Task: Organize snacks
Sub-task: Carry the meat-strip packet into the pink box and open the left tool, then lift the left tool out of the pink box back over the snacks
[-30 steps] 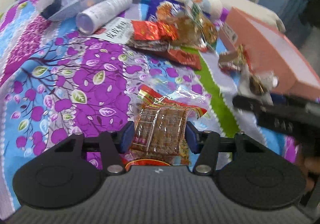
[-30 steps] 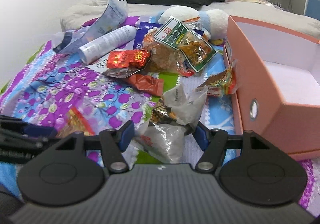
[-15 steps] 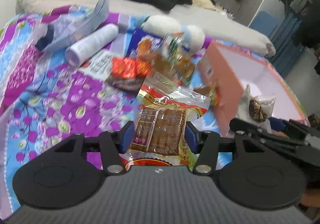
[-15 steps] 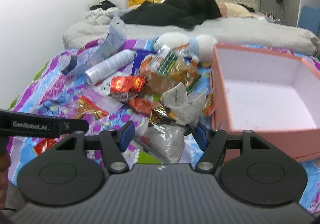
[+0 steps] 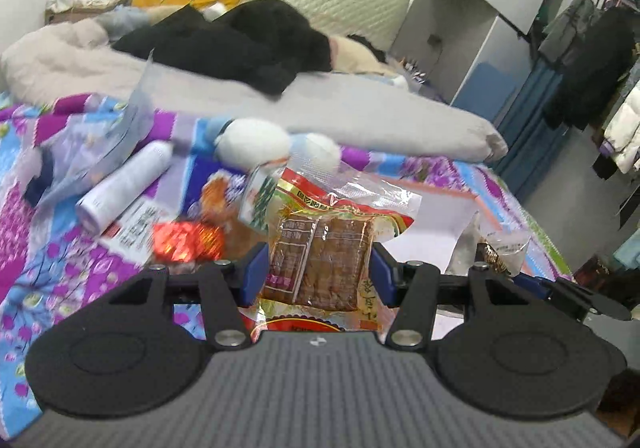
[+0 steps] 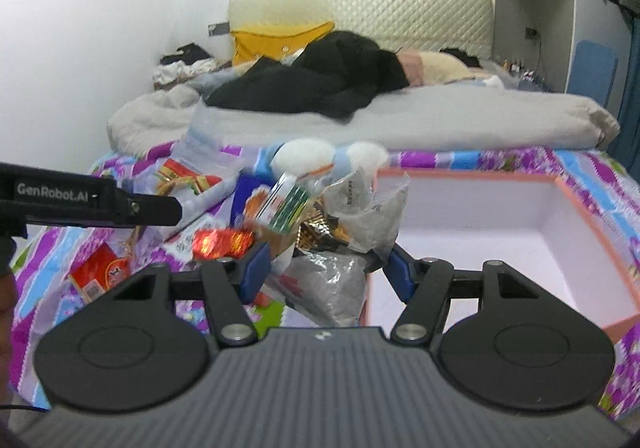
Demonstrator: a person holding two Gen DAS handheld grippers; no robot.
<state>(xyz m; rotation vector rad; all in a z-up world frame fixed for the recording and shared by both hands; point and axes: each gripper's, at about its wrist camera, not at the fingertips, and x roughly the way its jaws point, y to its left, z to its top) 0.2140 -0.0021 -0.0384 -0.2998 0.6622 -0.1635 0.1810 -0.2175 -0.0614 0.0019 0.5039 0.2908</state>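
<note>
Left tool [image 5: 318, 274]: closed on a clear packet of brown snacks [image 5: 320, 252], held up off the bed. Right tool [image 6: 326, 268]: closed on a crumpled grey bag [image 6: 332, 282], just left of the pink box [image 6: 480, 232], whose open white interior faces up. Floral bedspread [image 5: 60, 260]: bottle [image 5: 124, 184], red wrapper [image 5: 186, 242], further packets in a loose pile left of the box.

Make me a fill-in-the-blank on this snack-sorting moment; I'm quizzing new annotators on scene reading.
1. The left gripper is shut on a clear packet of ____ -coloured snack pieces.
2. The right gripper holds a crumpled ____ bag.
3. The open box has a white inside and ____ walls.
4. The white cylindrical bottle on the bedspread is lying on its ____.

Missing words: brown; clear plastic; pink; side
</note>
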